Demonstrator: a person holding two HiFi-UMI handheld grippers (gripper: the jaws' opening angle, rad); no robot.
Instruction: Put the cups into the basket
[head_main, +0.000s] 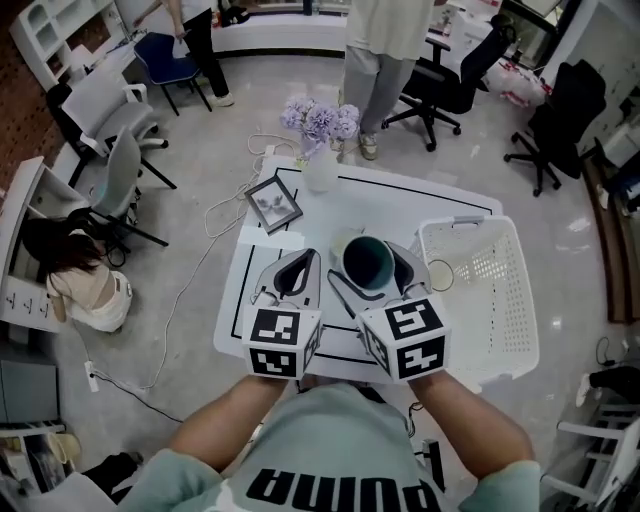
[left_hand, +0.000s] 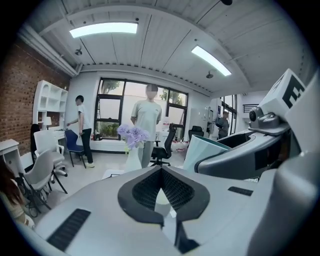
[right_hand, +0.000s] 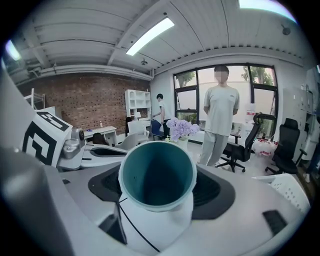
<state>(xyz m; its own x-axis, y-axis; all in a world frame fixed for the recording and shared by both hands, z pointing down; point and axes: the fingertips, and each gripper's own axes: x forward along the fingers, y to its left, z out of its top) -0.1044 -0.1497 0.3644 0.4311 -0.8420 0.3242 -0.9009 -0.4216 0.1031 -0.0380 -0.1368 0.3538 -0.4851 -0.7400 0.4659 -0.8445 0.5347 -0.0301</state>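
A teal cup (head_main: 367, 262) with a dark inside sits between the jaws of my right gripper (head_main: 369, 258), which is shut on it above the white table (head_main: 400, 200). The right gripper view looks straight into the cup's (right_hand: 157, 175) open mouth. The white slatted basket (head_main: 520, 290) stands on the table's right side, just right of the cup. My left gripper (head_main: 302, 260) hovers beside the right one, its jaws shut on nothing; in the left gripper view its pads (left_hand: 161, 170) meet at the tip, and the held cup (left_hand: 204, 152) shows to the right.
A white vase of purple flowers (head_main: 320, 145) and a framed picture (head_main: 274, 202) stand at the table's far left. A person (head_main: 382, 60) stands beyond the far edge. Office chairs (head_main: 455, 80) and a cable on the floor surround the table.
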